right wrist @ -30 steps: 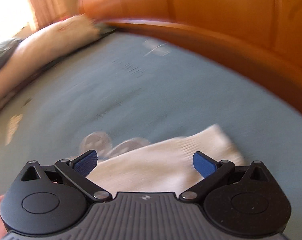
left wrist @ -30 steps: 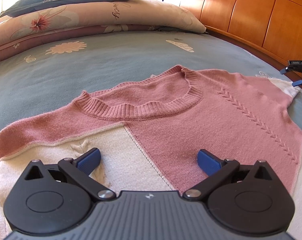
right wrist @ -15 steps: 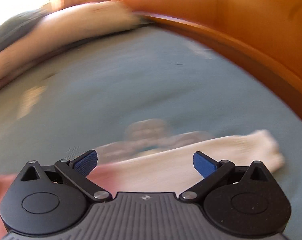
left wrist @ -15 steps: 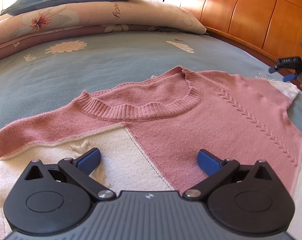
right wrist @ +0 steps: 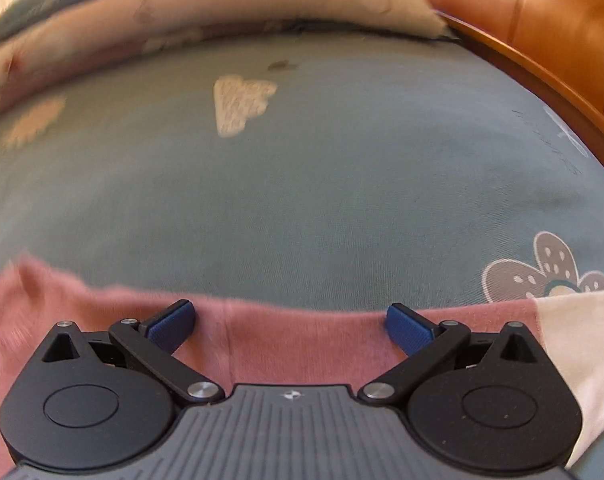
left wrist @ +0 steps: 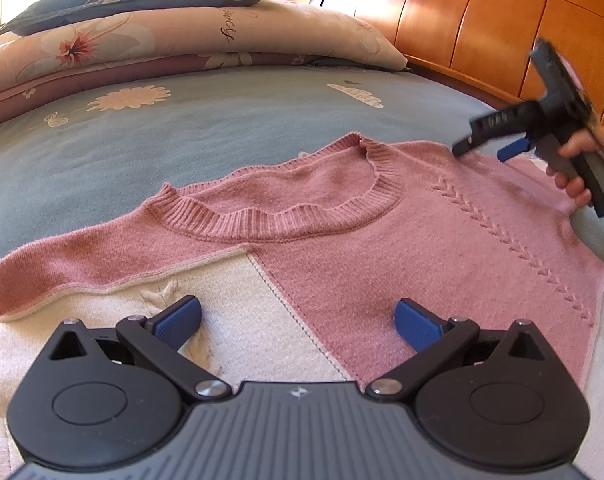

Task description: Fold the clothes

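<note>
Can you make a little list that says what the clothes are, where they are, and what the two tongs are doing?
clothes: pink and cream knitted sweater
lying: spread flat, neckline toward the pillows
surface: blue flowered bedsheet
left tongs: open, low over the sweater's front, holding nothing
right tongs: open, over the sweater's pink shoulder edge, holding nothing
hand: grips the right tool's handle
folding: not begun

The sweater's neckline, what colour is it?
Pink ribbed knit, like the sweater around it; clearest in the left wrist view.

Sweater (left wrist: 342, 248) lies flat on the bed (left wrist: 222, 128); pillows (left wrist: 162, 36) behind it, headboard (left wrist: 482, 32) to the right
</note>
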The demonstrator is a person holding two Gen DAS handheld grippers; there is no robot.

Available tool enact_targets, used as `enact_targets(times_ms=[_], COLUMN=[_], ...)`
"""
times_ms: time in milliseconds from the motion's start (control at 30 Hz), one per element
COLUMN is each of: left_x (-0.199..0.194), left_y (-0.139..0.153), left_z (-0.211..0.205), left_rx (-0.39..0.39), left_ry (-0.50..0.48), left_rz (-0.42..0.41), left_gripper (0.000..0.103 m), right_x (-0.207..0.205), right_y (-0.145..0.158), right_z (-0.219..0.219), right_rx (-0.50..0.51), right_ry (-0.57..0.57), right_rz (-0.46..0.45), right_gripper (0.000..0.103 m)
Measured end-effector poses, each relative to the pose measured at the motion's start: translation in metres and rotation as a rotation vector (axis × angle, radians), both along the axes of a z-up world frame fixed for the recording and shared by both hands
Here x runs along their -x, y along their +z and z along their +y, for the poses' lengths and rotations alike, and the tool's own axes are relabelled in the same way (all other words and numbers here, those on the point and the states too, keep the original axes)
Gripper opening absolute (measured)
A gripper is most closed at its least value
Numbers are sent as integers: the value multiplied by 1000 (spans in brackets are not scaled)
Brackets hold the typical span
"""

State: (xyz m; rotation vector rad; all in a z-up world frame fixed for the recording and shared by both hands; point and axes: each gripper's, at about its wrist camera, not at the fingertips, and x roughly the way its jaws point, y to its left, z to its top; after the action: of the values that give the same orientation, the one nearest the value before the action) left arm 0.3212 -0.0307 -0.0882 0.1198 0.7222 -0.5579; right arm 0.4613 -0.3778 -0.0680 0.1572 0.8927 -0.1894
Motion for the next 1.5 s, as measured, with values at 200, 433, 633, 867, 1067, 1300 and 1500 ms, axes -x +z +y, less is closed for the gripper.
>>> enact_targets(times_ms=[200,433,633,867,1067,1300,1500], left_x=[1,1,1,1,1,1,2], left_y=[0,0,0,-1,-2,-2,-2], left_z=[0,2,1,-1,-1,-4,-10], left_rx=[-4,8,2,-4,-7,-21,-65], left_ry=[-2,-3,-5,-5,-4,-5,-1], left_rz=[-3,-3,-6,-8,-11,-16,-27], left_gripper=[102,102,102,102,102,102,103], right_x=[10,-27,5,71,112,143,204], right_y=[-1,-7,19,22,8,33,54], right_z=[44,53,50,24,7,34,78], right_rx=[1,29,2,-48,-165,-110,-13], right_ry=[107,78,88,84,57,120,261], right_rz=[18,13,-57,-15,34,10,-15], right_gripper=[103,103,103,103,103,103,103])
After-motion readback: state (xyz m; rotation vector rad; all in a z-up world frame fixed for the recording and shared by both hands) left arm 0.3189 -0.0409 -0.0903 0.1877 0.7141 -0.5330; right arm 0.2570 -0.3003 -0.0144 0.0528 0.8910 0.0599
